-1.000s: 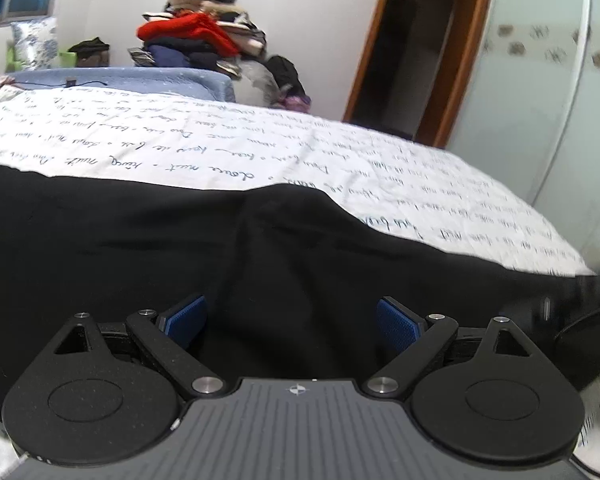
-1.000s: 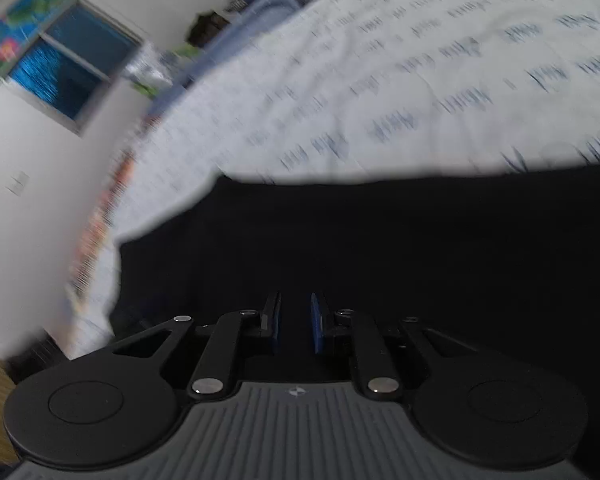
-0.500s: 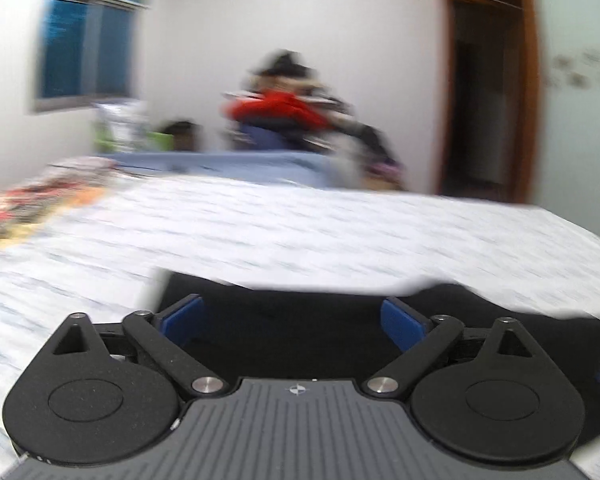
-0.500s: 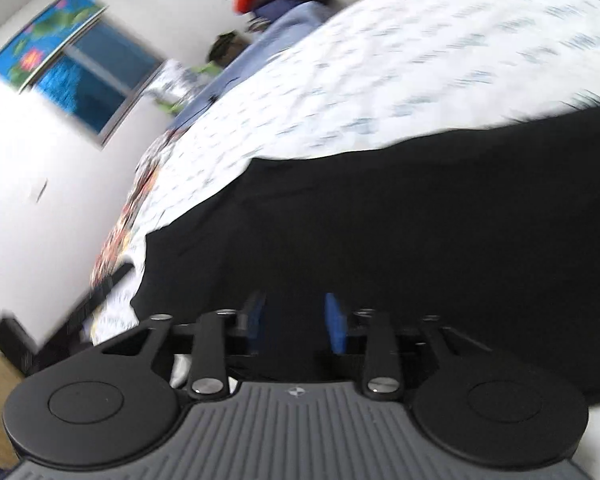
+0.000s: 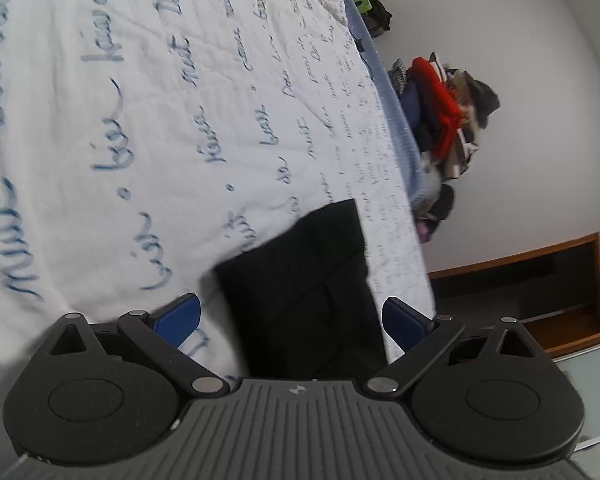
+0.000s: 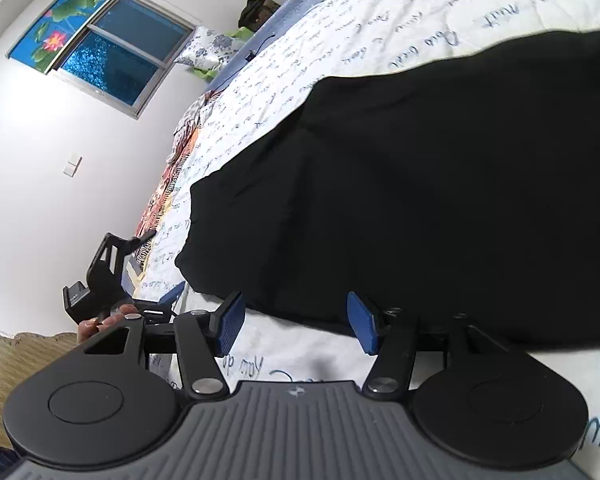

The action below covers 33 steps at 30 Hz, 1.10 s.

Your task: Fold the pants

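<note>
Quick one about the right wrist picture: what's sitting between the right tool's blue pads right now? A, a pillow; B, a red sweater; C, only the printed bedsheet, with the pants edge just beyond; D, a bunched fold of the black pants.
C: the right tool has just been opening and holds nothing; only the white bedsheet with blue script lies between its pads, while the black pants begin just past the pad tips.

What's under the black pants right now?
The black pants lie flat on the white script-printed bedsheet, which shows around their edges. Anything beneath the cloth is covered.
</note>
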Available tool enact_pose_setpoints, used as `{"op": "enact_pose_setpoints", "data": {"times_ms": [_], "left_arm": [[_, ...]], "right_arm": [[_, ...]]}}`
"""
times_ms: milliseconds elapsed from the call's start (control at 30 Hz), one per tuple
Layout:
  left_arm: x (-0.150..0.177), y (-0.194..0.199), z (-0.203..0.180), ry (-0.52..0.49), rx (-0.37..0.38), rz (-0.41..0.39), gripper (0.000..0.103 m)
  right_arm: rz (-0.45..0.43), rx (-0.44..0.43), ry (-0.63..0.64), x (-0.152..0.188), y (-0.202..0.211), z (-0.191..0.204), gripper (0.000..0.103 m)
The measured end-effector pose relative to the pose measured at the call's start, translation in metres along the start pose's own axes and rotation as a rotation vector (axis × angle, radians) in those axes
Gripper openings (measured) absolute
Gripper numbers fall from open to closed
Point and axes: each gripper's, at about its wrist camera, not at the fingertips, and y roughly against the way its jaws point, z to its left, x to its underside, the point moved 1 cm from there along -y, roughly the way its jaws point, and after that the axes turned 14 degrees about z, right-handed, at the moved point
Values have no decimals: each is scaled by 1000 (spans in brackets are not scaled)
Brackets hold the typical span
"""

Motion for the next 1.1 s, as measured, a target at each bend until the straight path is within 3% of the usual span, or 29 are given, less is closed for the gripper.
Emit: {"op": "enact_pose_setpoints", "data": {"times_ms": [100, 133, 200, 233, 367, 533, 567, 633, 700, 833, 900, 1033, 1100], "left_arm": [[2, -16, -8, 33, 8, 26, 92], [0, -21, -11, 15, 0, 26, 84], [-1, -35, -18, -29, -94, 14, 57], [-1, -43, -18, -45, -145, 18, 33], [4, -38, -18, -102, -201, -12, 21], [12, 3, -47, -213, -241, -85, 17], [14, 7, -49, -230, -253, -95, 17], [12, -6, -42, -262, -309, -76, 17], [9, -24, -21, -226, -341, -45, 18], [21, -17, -22, -303, -291, -102, 21], [28, -1, -32, -349, -256, -127, 28], [52, 44, -66, -484, -262, -343, 28], [66, 49, -90, -569, -208, -378, 30]], "right_arm": [[-21, -33, -40, 1, 5, -3, 55], [-33, -37, -46, 2, 9, -4, 56], [-54, -24, -45, 3, 13, -4, 57], [-61, -23, -49, 5, 14, -5, 58], [-102, -23, -78, 10, 28, -15, 59], [-150, -9, -91, 9, 43, -19, 59], [-155, 13, -92, 9, 45, -21, 68], [-151, 66, -103, 10, 43, -29, 75], [-163, 32, -104, 14, 40, -41, 75], [-161, 41, -89, 14, 42, -36, 75], [-170, 46, -94, 14, 48, -32, 75], [-255, 6, -88, 17, 70, -28, 77], [-263, -13, -82, 10, 73, -24, 77]]}}
